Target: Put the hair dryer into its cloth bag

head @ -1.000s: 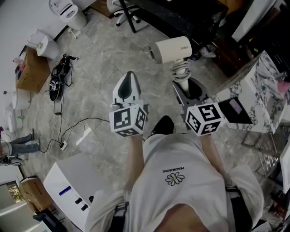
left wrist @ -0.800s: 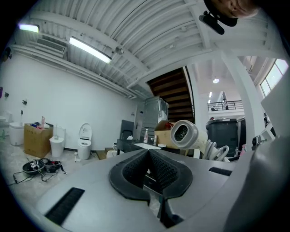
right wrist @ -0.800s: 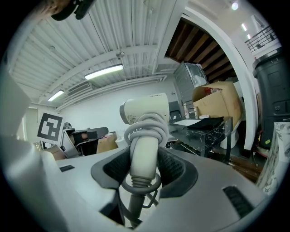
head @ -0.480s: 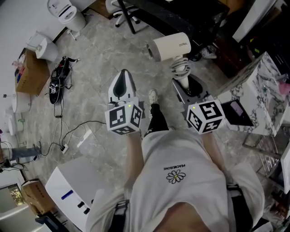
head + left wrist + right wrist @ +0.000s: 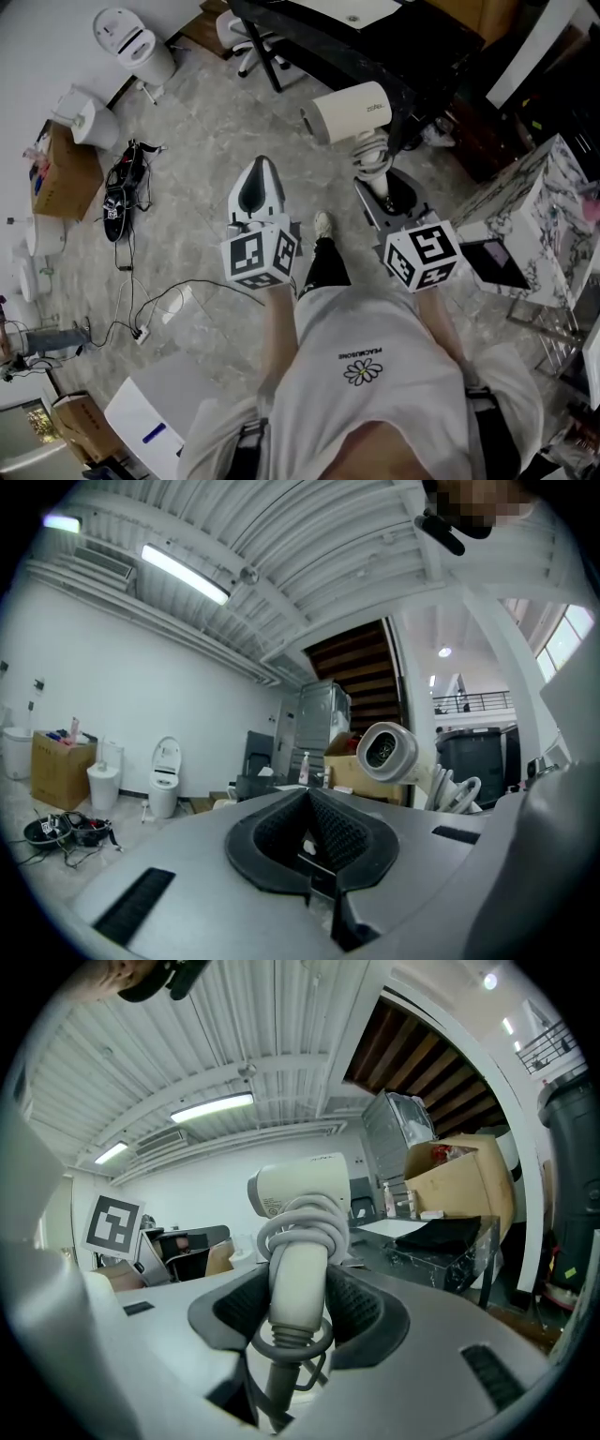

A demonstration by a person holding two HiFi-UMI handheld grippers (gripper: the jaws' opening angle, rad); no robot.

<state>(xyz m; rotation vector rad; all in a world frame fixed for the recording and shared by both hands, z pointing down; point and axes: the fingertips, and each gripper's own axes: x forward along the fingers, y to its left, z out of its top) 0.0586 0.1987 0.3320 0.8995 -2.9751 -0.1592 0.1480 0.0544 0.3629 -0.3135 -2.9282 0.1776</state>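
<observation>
A cream hair dryer, its cord wound round the handle, is carried above the floor with my right gripper shut on the handle. In the right gripper view the handle stands upright between the pads of that gripper, barrel on top. My left gripper is held level beside it, shut and empty; its jaws meet, and the dryer shows to its right. A flat black cloth lies on a dark table ahead; I cannot tell whether it is the bag.
A long black table stands ahead, with an office chair at its left. Toilets, a cardboard box and cables lie left. A marble-patterned table stands right, and a white case behind left.
The person has walked forward; both grippers and the held dryer have come closer to the black table. Neither gripper's jaws have changed.
</observation>
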